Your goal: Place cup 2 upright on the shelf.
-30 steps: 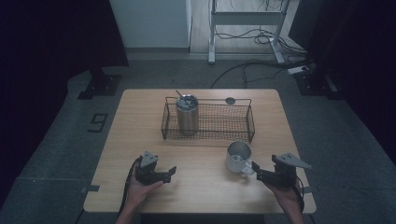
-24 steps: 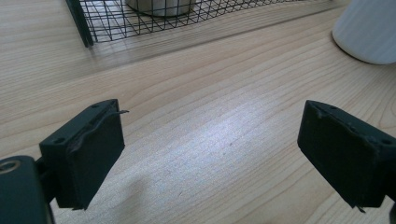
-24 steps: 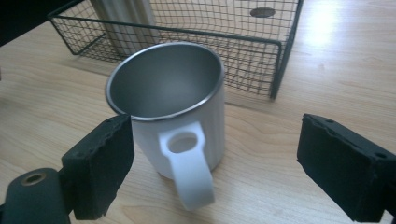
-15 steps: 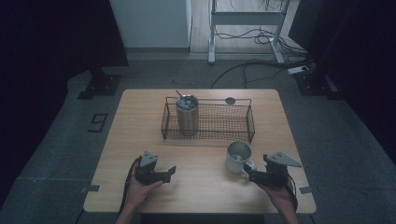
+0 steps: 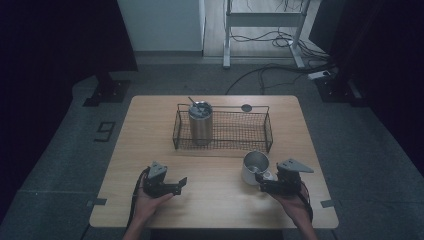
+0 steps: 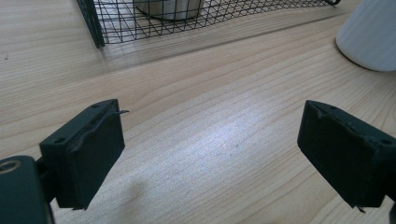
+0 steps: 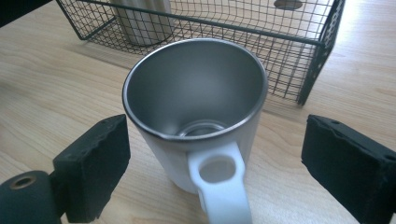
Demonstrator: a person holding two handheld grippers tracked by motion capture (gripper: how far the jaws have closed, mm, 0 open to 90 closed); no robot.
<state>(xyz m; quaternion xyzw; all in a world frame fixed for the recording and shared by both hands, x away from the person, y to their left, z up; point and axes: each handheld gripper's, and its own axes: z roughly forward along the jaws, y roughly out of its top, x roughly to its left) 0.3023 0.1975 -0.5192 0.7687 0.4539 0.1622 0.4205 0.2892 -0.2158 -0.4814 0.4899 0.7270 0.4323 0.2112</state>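
In the lower right of the high view, the right tool is sitting just beside a white mug, which is standing upright on the tabletop just in front of the wire basket. In the right gripper view, the mug's steel-lined mouth is facing up at centre frame, its white handle is pointing toward the bottom edge, and the jaws are standing spread wide on either side of the mug, touching neither its wall nor the handle. In the lower left of the high view, the left tool is resting low over bare wood, its jaws also spread wide and gripping nothing. A steel tumbler is standing upright inside the left end of the basket, near the centre of the high view.
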